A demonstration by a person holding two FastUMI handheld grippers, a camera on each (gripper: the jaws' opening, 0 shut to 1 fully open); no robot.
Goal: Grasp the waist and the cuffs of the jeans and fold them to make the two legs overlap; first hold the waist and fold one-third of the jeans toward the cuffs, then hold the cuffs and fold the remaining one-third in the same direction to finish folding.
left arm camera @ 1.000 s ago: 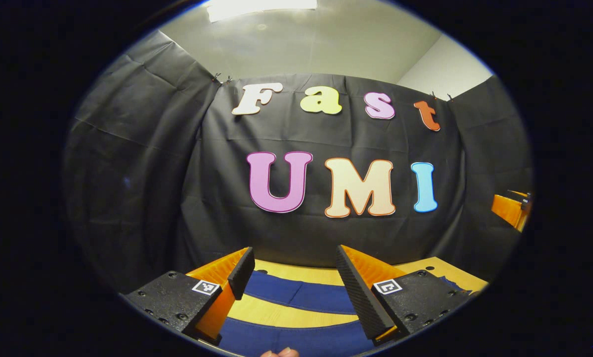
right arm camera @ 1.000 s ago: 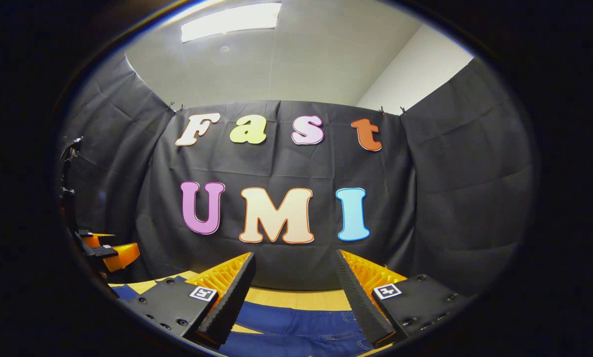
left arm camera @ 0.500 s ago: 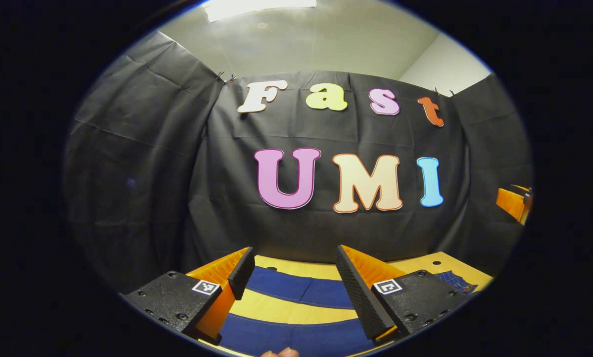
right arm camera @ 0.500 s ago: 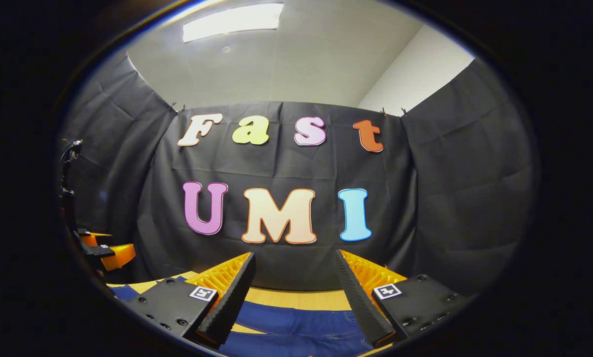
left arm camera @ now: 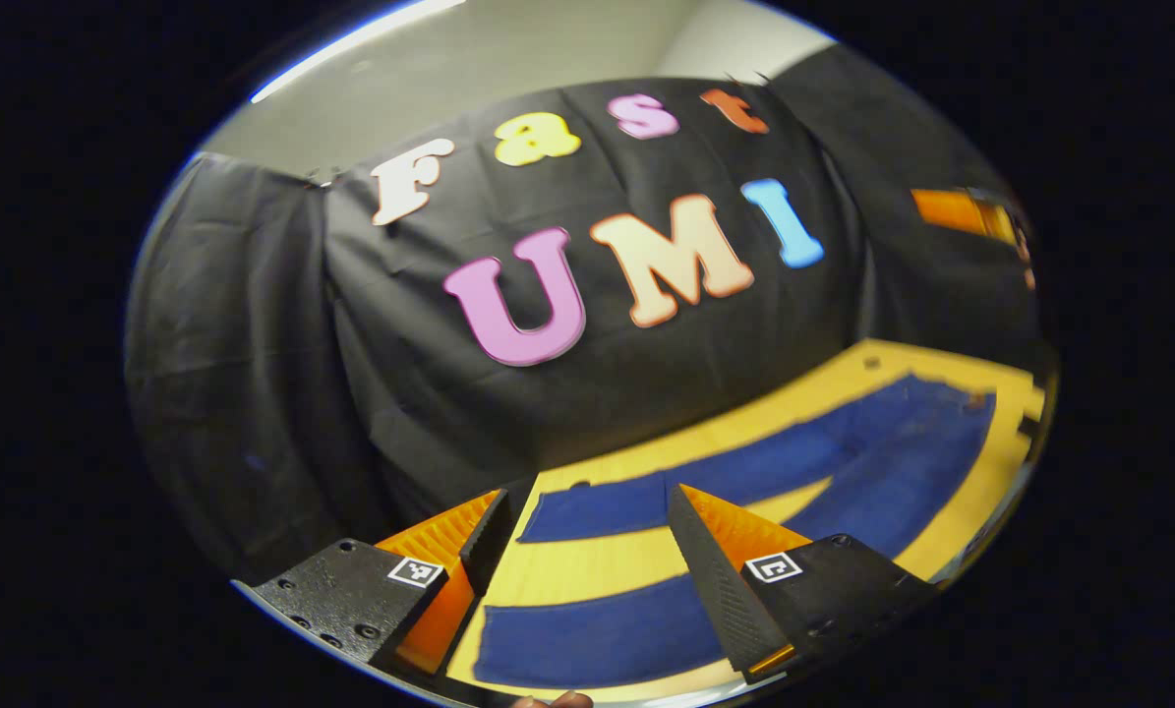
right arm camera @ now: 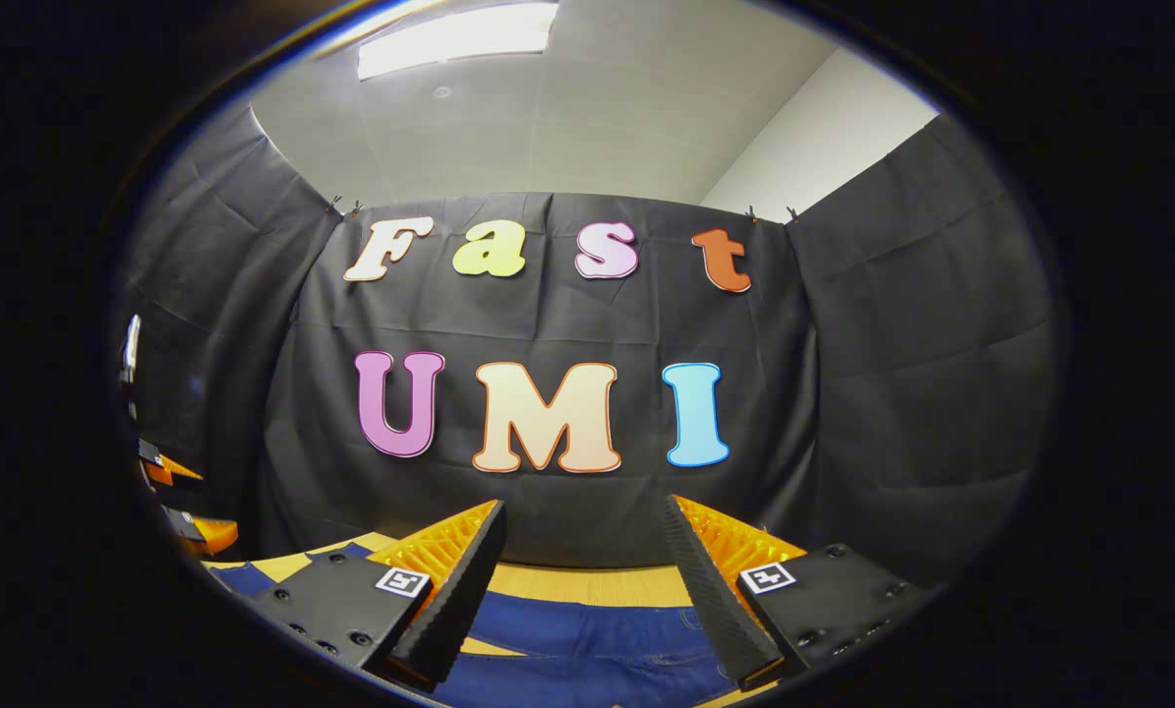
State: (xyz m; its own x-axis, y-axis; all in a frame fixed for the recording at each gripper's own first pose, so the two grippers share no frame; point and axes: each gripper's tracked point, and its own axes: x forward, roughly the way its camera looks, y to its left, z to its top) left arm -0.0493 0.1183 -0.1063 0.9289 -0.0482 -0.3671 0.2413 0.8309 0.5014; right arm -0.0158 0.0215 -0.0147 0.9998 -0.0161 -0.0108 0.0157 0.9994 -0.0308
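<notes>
Left gripper [left arm camera: 587, 536]: jaws apart, nothing between them, held above the cuff end of the jeans [left arm camera: 744, 472]. The view is tilted. Jeans lie flat on the wooden table [left arm camera: 587, 565], two legs spread with a strip of bare wood between them, waist away to the right. A fingertip [left arm camera: 553, 700] shows at the bottom edge.

Right gripper [right arm camera: 587, 551]: jaws apart, empty, above the waist end of the jeans [right arm camera: 597, 649]. The left gripper also shows far left in the right gripper view.
</notes>
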